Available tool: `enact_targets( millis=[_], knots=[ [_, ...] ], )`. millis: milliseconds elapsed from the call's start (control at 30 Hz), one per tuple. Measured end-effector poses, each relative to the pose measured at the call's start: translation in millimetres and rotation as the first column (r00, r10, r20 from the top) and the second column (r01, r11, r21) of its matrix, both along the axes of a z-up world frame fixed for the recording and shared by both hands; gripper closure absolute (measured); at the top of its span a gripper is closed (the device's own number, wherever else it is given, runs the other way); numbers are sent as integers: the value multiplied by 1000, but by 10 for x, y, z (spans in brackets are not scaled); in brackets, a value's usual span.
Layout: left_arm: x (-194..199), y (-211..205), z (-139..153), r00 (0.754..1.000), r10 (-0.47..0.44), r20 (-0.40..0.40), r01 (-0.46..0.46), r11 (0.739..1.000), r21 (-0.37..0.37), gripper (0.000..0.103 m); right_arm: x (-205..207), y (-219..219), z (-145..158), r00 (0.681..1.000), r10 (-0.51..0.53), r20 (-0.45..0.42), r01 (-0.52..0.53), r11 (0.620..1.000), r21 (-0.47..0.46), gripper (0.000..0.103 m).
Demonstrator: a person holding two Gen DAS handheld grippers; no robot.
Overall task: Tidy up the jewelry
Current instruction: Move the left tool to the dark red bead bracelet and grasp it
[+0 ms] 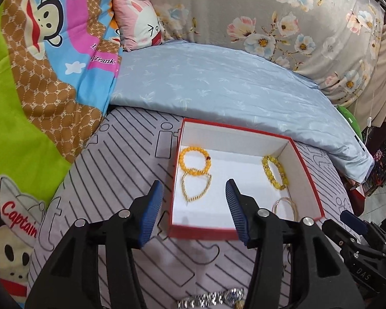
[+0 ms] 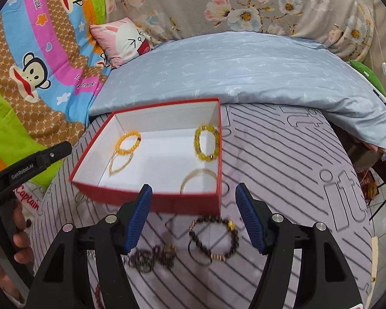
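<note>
A red box [image 1: 310,177] with a white inside sits on the striped grey bedspread. In it lie an orange bead bracelet [image 1: 182,155], a gold chain bracelet [image 1: 184,186], a yellow crystal bracelet [image 1: 267,172] and a thin bangle [image 1: 293,206]. My left gripper [image 1: 193,182] hovers open over the box's near left part, with nothing between its fingers. My right gripper [image 2: 194,186] is open in front of the box [image 2: 146,200]. A dark bead bracelet [image 2: 235,237] with a gold charm lies on the spread below its fingers, untouched. A heap of dark beads [image 2: 151,257] lies beside that.
A silver watch [image 1: 213,298] lies on the spread under my left gripper. A light blue quilt [image 2: 244,72], a pink cushion [image 2: 121,41] and a cartoon blanket [image 2: 38,51] lie behind and left of the box. A hand [image 2: 20,242] holds the left gripper's handle. The bed's edge falls away at right.
</note>
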State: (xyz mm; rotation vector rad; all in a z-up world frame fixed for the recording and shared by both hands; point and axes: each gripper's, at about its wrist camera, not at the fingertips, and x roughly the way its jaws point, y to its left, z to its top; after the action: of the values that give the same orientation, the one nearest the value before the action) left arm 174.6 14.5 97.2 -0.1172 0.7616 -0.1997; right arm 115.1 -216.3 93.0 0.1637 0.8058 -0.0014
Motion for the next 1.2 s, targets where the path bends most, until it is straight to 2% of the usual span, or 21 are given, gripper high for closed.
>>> enact_targets(
  millis=[533,800,1067,1133,1200],
  knots=[
    [-809,-3,-374,997,-39,-69,43,997,57,49,-765,105,-338,996,1,-85,-1,1000,-1,39],
    [-1087,-76,-626,988,-74,-133,82,995,61,49,-973,123,-483,993,5,-119,-5,1000,3,39],
    [-1287,-188,-823,980,-112,-163,127,988,83,49,-1065,106,-505,992,-1,-124,2,1000,9,39],
    [-1310,-215,-857,979,-120,-167,136,987,87,52,-1078,114,-501,992,2,-124,-1,1000,9,39],
    [-1328,-248,-885,976,-131,-173,148,985,89,60,-1091,128,-506,992,6,-124,-5,1000,6,39]
  ],
)
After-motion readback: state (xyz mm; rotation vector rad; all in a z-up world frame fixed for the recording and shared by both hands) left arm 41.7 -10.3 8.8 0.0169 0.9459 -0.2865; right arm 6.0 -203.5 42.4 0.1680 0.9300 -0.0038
